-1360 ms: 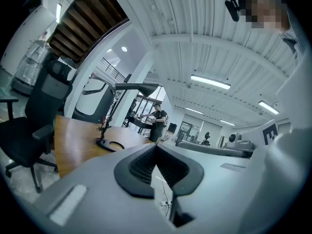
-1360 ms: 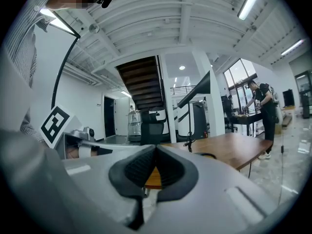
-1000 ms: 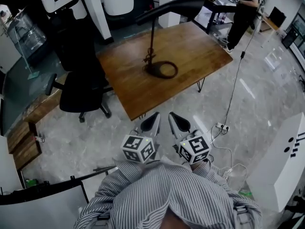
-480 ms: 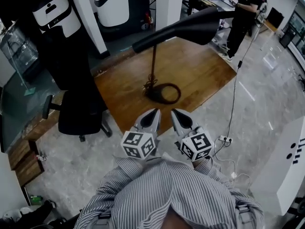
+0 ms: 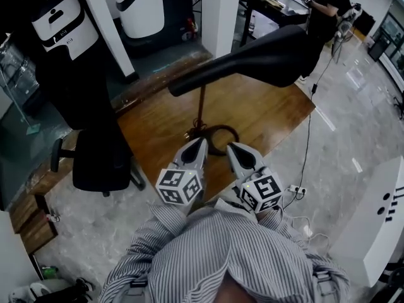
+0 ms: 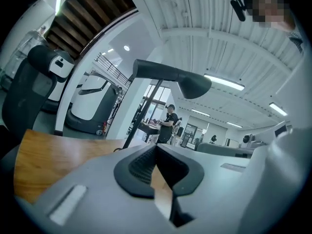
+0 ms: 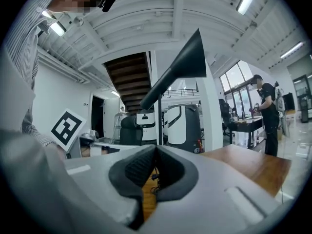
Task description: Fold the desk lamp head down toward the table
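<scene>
A black desk lamp stands on the wooden table. Its long head is raised and roughly level on a thin upright pole, above a ring-shaped base with a cable. My left gripper and right gripper are side by side at the table's near edge, just short of the base, both shut and empty. In the left gripper view the lamp head hangs high above my left gripper. The right gripper view has the lamp head and pole straight beyond my right gripper.
A black office chair stands left of the table. White machines and a pillar are behind it. A person works at a far desk. A power strip and cable lie on the floor; a white cabinet is at right.
The table and lamp have come much nearer in the head view. Both grippers have moved forward from over the floor to the table's near edge, still shut.
</scene>
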